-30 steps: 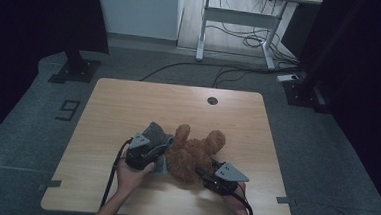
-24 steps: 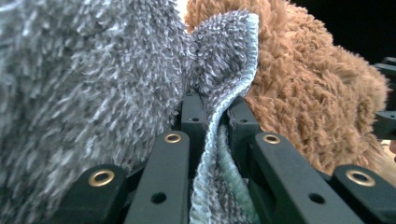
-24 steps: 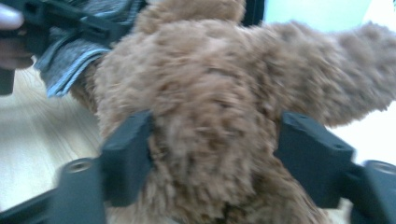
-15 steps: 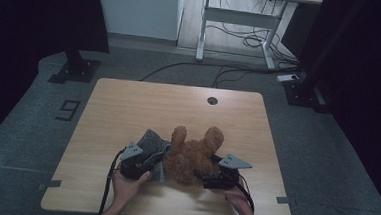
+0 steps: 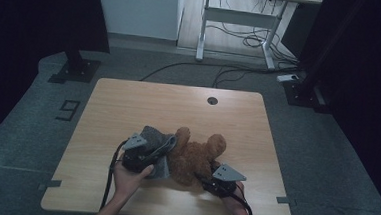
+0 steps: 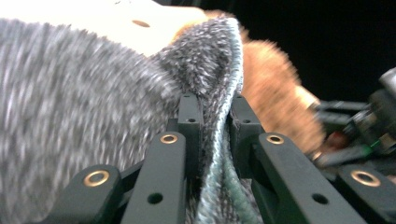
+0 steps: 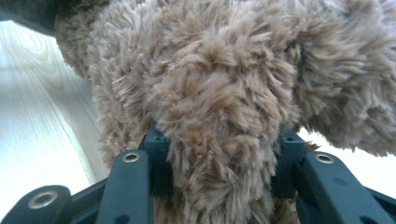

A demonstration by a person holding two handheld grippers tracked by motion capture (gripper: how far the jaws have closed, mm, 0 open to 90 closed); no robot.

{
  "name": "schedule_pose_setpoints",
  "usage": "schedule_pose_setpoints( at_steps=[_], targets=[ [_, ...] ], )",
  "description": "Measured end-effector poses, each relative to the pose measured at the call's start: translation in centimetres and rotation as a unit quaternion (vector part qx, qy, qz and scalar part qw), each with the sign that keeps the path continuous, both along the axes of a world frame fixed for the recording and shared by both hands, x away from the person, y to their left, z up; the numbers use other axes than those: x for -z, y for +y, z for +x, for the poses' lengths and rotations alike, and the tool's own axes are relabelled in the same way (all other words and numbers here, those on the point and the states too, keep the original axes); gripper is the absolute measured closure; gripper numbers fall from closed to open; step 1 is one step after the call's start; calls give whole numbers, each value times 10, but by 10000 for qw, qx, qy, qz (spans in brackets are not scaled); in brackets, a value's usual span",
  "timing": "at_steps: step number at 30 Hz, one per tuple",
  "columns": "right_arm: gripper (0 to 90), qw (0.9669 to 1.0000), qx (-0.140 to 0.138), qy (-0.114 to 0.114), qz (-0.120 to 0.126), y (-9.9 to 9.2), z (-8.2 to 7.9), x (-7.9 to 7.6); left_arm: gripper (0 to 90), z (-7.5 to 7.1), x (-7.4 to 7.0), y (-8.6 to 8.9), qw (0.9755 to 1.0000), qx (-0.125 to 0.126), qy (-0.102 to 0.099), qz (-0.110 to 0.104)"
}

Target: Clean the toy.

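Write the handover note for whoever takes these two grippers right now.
Left gripper: shut on the hem of the grey knit garment.
Right gripper: jaws have just been closing, now shut on a limb of the brown teddy bear.
Bear lies at the near middle of the table, garment against its left side.
Done: both things gripped.
Left: probably pull the garment onto the bear; it is not on yet.

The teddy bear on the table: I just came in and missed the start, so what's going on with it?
A person is working on a brown teddy bear lying on the wooden table, with a gripper in each hand. The left gripper is clamped on the edge of a grey knitted garment at the bear's side. The right gripper has just been closing on a furry part of the bear, which sits between its jaws. It looks like dressing or undressing the bear; which one I cannot tell.
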State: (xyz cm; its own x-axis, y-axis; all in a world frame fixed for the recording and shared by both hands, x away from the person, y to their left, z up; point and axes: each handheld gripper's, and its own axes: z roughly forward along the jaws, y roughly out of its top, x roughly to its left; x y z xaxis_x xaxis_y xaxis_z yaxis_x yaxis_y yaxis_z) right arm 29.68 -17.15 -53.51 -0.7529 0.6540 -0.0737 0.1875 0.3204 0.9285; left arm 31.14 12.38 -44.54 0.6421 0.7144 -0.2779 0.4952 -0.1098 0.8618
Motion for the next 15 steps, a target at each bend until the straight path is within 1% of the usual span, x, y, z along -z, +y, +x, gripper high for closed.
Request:
schedule_pose_setpoints(
  at_steps=[2,5,6,7,8,9,10,11,12,13,14,15],
  targets=[
    [538,10000,12,-61,-62,1,-1,0,779,1,-12,-17,9998,170,-127,-4],
    [538,9998,36,-120,-130,2,-3,0,778,3,-25,-51,9985,451,-286,76],
    [538,9998,41,-142,-139,2,-3,0,778,3,-27,-60,9981,517,-319,133],
    [538,9998,45,-139,-138,2,-3,0,777,6,-29,-75,9972,611,-333,263],
    [538,9998,50,-159,-146,2,-3,0,775,9,-29,-87,9965,667,-300,417],
    [538,9997,62,-169,-158,2,-4,0,775,14,-27,-101,9953,682,-241,647],
    [538,9997,76,-189,-162,3,-4,1,774,18,-25,-108,9948,666,-192,753],
    [539,9996,85,-225,-176,3,-4,1,773,24,-21,-116,9937,651,-102,906],
    [539,9996,95,-215,-177,4,-5,1,773,30,-15,-122,9922,632,8,1078],
    [539,9995,100,-221,-196,4,-5,1,773,36,-8,-127,9901,609,78,1263],
    [541,9994,110,-227,-228,4,-6,1,772,41,-1,-128,9901,601,147,1259],
    [544,9992,165,-222,-294,4,-5,2,773,43,2,-127,9907,582,180,1220]
  ],
)
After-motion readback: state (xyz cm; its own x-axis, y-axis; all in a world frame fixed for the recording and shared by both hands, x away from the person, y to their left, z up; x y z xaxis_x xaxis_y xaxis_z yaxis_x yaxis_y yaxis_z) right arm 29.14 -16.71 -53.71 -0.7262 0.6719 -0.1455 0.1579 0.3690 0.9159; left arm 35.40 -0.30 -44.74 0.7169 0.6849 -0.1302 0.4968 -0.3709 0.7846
